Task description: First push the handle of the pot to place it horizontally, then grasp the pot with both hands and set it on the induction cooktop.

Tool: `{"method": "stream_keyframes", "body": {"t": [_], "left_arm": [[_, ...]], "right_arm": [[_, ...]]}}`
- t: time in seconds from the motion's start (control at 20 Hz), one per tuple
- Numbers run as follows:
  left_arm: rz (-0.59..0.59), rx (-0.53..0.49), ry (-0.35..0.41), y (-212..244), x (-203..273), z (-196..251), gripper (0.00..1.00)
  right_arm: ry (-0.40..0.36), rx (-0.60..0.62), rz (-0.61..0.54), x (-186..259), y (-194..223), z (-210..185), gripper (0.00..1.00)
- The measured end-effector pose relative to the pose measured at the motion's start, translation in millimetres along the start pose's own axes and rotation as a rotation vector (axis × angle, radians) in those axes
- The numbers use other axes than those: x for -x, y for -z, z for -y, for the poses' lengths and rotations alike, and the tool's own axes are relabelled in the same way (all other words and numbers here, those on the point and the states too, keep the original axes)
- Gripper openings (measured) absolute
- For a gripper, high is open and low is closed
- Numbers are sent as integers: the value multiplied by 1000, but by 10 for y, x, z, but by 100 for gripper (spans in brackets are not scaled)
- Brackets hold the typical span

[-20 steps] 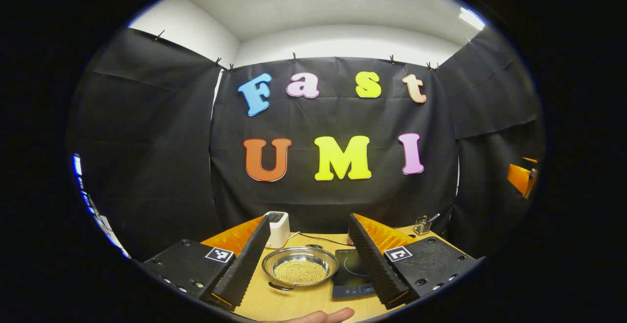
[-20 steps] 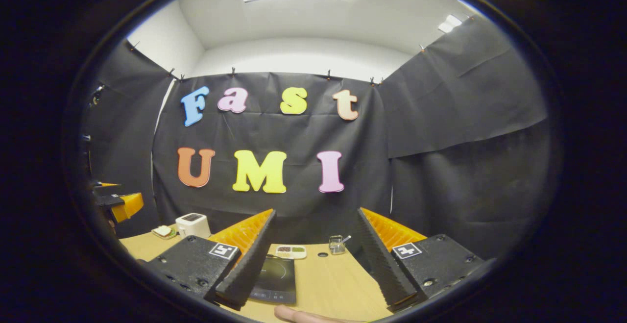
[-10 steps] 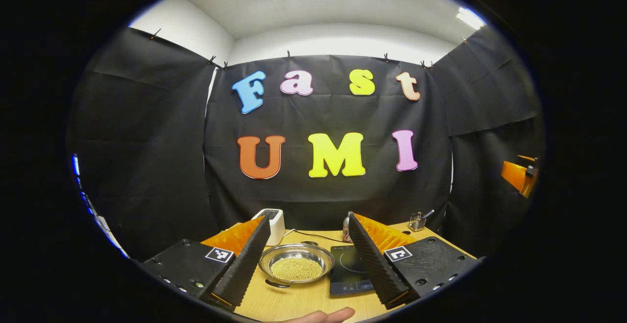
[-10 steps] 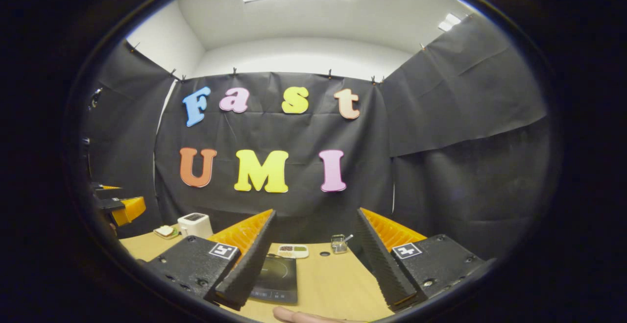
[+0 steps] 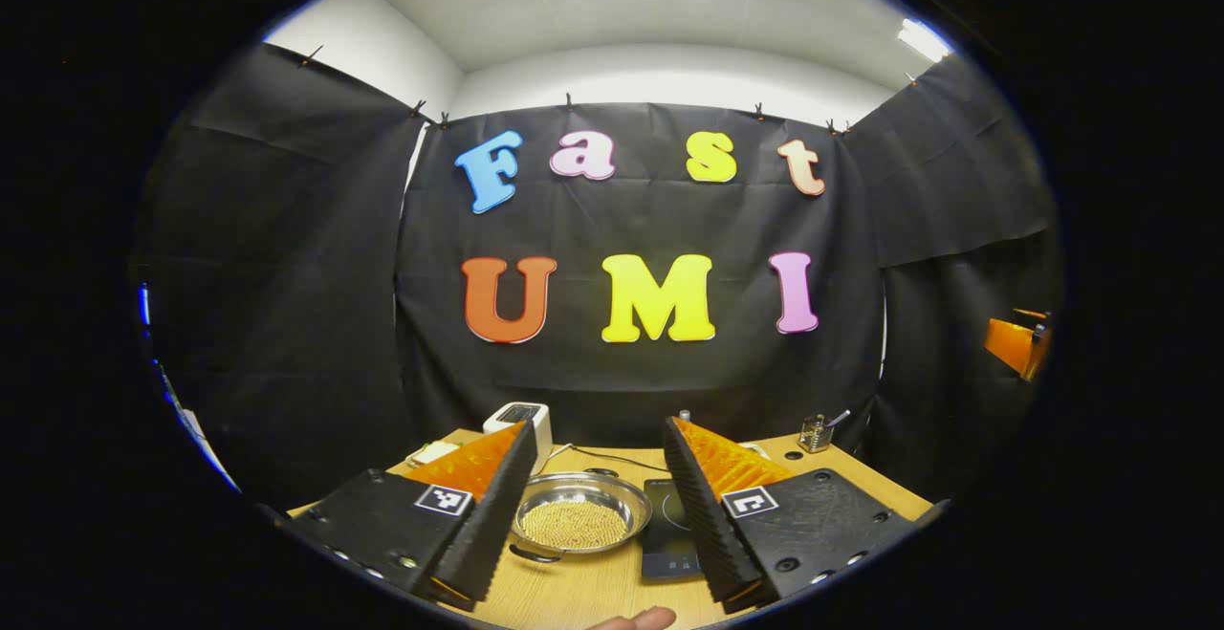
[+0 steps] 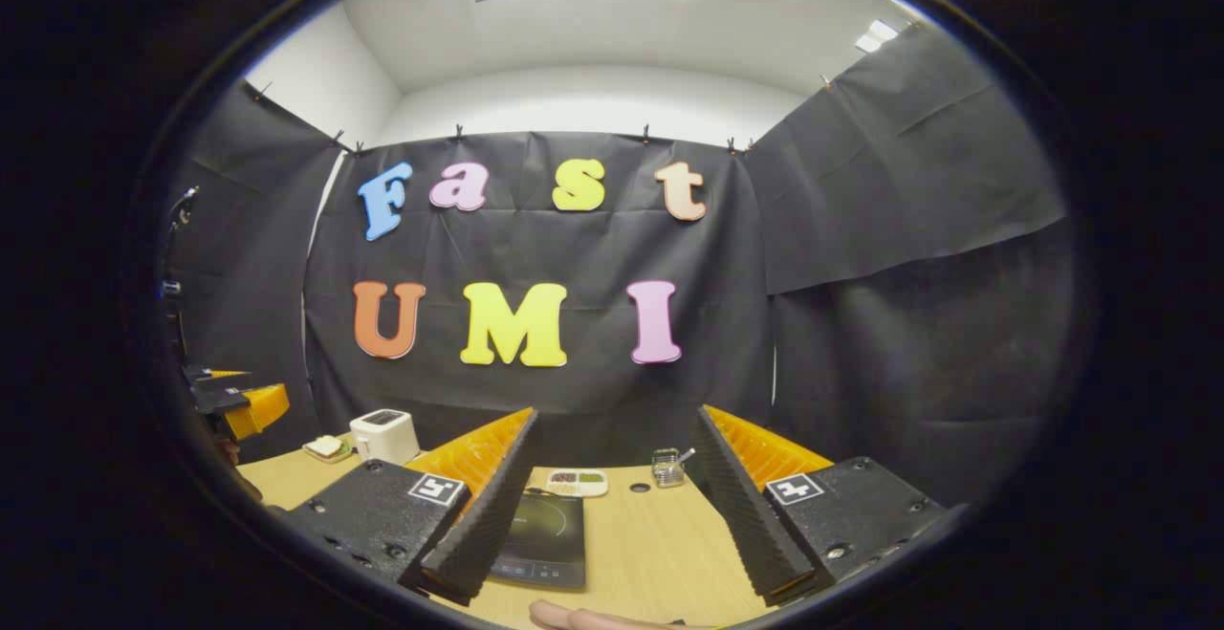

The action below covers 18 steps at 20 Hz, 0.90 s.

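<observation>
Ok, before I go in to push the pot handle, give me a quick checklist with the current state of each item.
1. Left gripper open, nothing between its fingers: ok.
2. Right gripper open and empty: ok.
3. Pot upright on the table, holding small yellow beads: ok.
4. Pot handle horizontal: not ok, it points toward the camera, so the push is not yet done.
5. Induction cooktop surface free to take the pot: ok.
6. Pot and cooktop apart or touching: cannot tell, they sit side by side in the left gripper view.
</observation>
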<state>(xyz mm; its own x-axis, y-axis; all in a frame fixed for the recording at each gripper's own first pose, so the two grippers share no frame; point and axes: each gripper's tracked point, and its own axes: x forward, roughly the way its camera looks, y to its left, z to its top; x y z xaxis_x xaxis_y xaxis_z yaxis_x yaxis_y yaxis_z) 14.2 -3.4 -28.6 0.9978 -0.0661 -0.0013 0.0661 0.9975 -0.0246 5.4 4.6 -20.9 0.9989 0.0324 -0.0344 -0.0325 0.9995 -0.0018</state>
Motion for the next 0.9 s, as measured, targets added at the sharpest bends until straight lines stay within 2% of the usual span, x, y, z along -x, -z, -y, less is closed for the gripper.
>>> {"method": "stream_keyframes", "body": {"t": [0.05,0.1,0.25,0.3,0.35,0.45,0.5,0.9], "left_arm": [[-21,6,30,87,-36,37,73],[-63,14,41,226,-58,23,52],[-115,3,49,397,-188,-41,39],[-128,3,55,479,-237,-43,18],[-161,16,61,601,-278,-52,5],[-226,16,58,831,-337,-110,6],[-251,6,47,914,-391,-154,0],[-481,-31,33,1742,-631,-311,0]], "right_arm": [[-2,0,0,-7,2,-15,97],[-3,-1,-1,-15,12,-25,98],[-10,-4,-1,-29,42,-56,97],[-13,-1,-3,-34,57,-68,98],[-16,4,-6,-39,72,-80,98],[-21,12,-11,-54,116,-99,97],[-23,16,-16,-65,146,-105,98],[-30,17,-53,-210,340,-129,98]]}}
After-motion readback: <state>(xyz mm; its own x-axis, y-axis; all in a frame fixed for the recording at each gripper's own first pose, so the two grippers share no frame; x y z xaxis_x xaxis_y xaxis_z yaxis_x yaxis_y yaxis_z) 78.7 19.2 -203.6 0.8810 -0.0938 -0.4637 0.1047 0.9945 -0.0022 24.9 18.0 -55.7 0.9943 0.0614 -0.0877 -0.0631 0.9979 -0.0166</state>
